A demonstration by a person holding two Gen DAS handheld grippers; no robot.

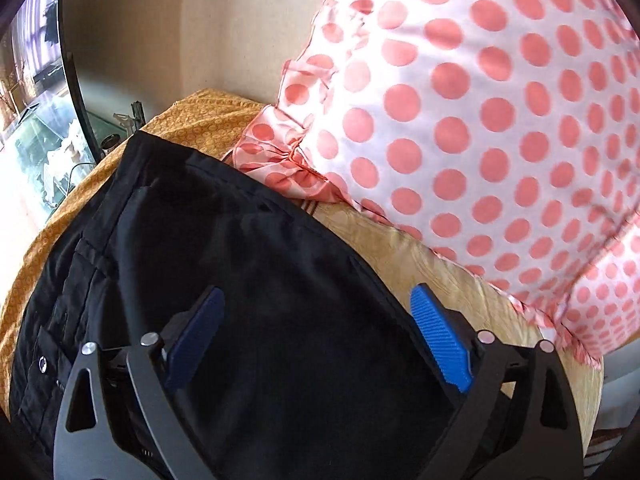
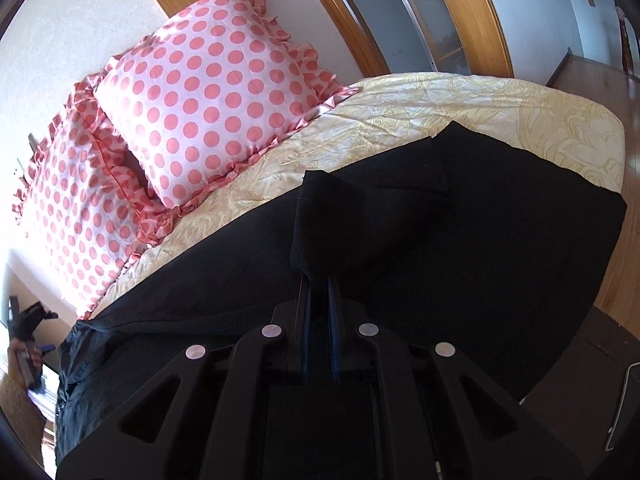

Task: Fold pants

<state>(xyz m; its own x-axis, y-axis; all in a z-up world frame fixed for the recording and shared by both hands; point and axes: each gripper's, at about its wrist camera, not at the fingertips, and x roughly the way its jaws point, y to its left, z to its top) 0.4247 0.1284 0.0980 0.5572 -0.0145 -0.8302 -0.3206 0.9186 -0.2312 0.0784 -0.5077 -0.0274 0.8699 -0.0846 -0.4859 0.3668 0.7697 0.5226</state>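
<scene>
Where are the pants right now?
The pants lie on the bed, right of the pillows; the right tool pinches a raised fold.

Home bedroom, bed, polka-dot pillows

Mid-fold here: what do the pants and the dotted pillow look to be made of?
Pants: black woven cloth, matte, probably cotton or a blend; stitched pocket seams and a metal snap show in the left wrist view, and the hem pinched by the right gripper looks finely textured. Dotted pillow: smooth satin-like fabric, likely synthetic; it has a soft sheen and gathered ruffle edges.
</scene>
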